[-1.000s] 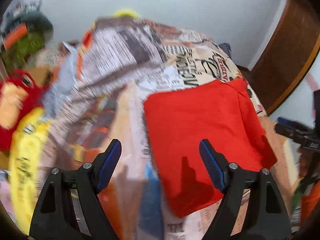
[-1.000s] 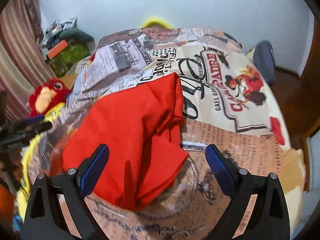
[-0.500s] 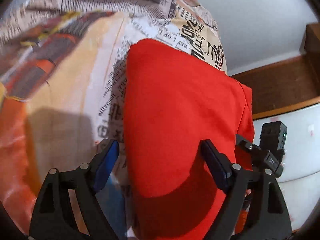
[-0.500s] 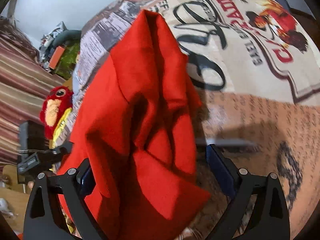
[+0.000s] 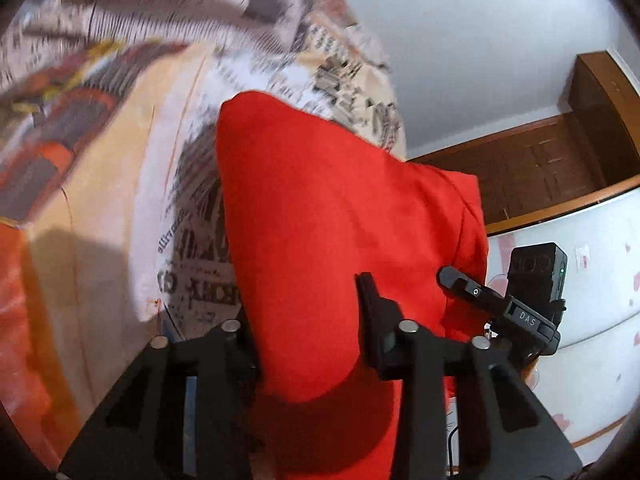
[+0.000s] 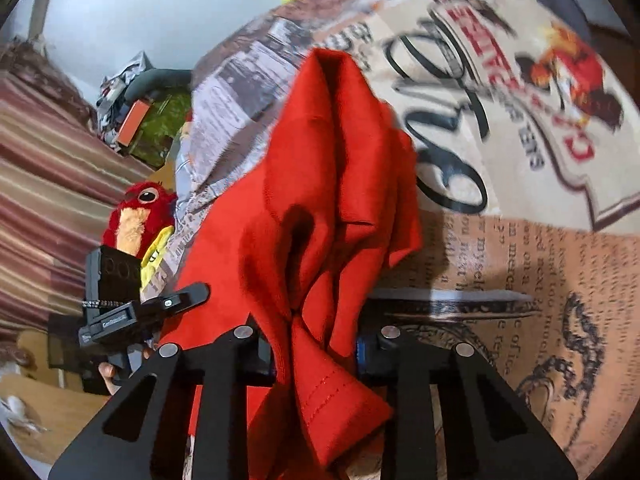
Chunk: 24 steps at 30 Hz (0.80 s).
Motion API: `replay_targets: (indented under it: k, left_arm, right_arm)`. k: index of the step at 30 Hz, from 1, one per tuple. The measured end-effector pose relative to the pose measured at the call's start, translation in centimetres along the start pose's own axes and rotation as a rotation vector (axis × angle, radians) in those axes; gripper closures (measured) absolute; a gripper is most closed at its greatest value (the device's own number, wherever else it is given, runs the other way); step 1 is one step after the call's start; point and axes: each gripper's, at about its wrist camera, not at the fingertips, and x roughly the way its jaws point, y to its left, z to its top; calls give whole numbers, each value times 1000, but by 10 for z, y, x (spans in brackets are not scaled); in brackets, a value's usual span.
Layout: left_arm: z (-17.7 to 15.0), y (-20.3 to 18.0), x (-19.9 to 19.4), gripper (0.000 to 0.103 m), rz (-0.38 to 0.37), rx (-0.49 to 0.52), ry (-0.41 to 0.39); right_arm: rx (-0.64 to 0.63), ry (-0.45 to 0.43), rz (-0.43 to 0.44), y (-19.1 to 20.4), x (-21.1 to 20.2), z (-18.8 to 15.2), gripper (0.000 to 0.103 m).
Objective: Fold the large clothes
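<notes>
The left tongs (image 5: 308, 332) are clamped on the near edge of the red garment (image 5: 340, 208), with cloth bunched between the two black fingers and spilling below them. The right tongs (image 6: 316, 344) are likewise closed on the same red garment (image 6: 320, 200), pinching a gathered fold whose stitched hem hangs down over the near side. In the left wrist view the right tongs (image 5: 496, 308) show at the right edge of the cloth; in the right wrist view the left tongs (image 6: 152, 308) sit at its left edge, so the two grips are at opposite ends of the near edge.

The garment stretches from the tongs toward the far side, lying on a bed covered by a newspaper-print bedspread (image 6: 540, 260). Its far part looks lifted and creased, though the blur makes this hard to judge. To the left of the bed sits a red plush bird (image 6: 140, 216), and farther back a pile of clutter (image 6: 148, 120). A white wall (image 5: 480, 40) and a brown wooden door (image 5: 540, 172) stand beyond.
</notes>
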Motion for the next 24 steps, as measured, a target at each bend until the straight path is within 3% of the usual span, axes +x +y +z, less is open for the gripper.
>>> replay_targets:
  k: [3, 7, 14, 19, 24]
  left_arm:
    - [0, -18, -33, 68, 46, 83, -51]
    - [7, -29, -86, 69, 56, 128, -112]
    - [31, -43, -172, 69, 158, 228, -235]
    - [49, -13, -201, 69, 209, 216, -262]
    - [69, 37, -186, 68, 275, 153, -230]
  right_arm:
    - [-55, -15, -15, 29, -7, 0, 82]
    - [-99, -52, 8, 64, -17, 4, 84]
    - [-200, -94, 24, 136, -9, 25, 84]
    - [-189, -98, 67, 158, 22, 39, 84]
    - [-186, -54, 39, 169, 78, 50, 84]
